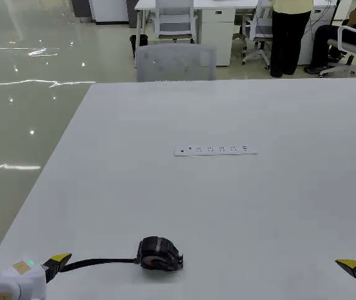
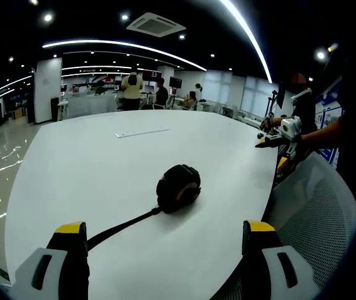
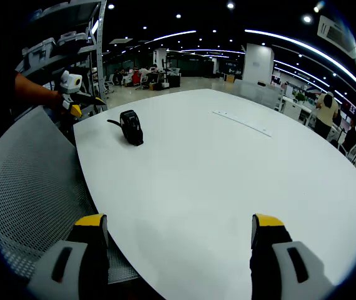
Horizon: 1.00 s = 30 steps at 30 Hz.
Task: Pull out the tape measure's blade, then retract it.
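Observation:
A black tape measure (image 1: 160, 254) lies on the white table (image 1: 228, 206) near its front edge, with no blade drawn out. Its black strap (image 1: 97, 263) trails left, ending by my left gripper (image 1: 57, 261). In the left gripper view the tape measure (image 2: 178, 187) sits just ahead of the left gripper (image 2: 165, 230), whose jaws are open, and the strap (image 2: 120, 225) runs between them. My right gripper (image 1: 353, 267) hovers at the front right, far from the case. In its own view the right gripper (image 3: 179, 221) is open and empty, with the tape measure (image 3: 131, 127) off to the left.
A white power strip (image 1: 215, 150) lies mid-table. A grey mesh chair (image 1: 175, 62) stands at the far edge, with people and desks beyond. Another mesh chair back (image 3: 28, 181) is right by the table's near edge.

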### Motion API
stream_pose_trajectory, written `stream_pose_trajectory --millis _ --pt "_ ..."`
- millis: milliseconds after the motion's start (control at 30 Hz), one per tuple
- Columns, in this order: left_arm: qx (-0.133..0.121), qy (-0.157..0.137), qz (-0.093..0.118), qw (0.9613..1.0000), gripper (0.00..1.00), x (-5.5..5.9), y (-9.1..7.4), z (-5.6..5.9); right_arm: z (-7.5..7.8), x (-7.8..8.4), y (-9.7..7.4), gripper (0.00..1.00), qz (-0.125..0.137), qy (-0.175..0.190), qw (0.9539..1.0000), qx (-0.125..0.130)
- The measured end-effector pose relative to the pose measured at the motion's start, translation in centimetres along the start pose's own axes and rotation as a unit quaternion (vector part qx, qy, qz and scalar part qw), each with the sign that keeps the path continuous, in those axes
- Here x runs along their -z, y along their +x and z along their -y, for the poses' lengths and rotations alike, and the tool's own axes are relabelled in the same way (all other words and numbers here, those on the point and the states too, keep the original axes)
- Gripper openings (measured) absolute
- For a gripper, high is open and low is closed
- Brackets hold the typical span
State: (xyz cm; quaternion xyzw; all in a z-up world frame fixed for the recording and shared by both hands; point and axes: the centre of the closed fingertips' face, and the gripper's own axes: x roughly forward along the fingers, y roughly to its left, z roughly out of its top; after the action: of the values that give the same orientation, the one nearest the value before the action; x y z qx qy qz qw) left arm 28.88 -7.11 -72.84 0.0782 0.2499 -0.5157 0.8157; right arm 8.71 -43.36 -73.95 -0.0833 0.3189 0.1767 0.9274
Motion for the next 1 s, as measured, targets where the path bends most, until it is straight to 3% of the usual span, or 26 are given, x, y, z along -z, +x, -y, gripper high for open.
stream_pose_trajectory --millis 433,633,1000 --pt "0.004 0.004 0.003 1.0 1.0 -0.5 0.3 0.1 0.0 0.4 -0.5 0.97 0.001 0.006 1.0 0.006" --pt "0.003 0.008 -0.003 1.0 1.0 -0.2 0.4 -0.2 0.0 0.6 -0.6 0.97 0.001 0.011 0.9999 0.007" --pt "0.004 0.011 -0.003 0.9999 1.0 -1.0 0.5 0.2 0.2 0.7 -1.0 0.97 0.002 0.016 0.9997 0.016"
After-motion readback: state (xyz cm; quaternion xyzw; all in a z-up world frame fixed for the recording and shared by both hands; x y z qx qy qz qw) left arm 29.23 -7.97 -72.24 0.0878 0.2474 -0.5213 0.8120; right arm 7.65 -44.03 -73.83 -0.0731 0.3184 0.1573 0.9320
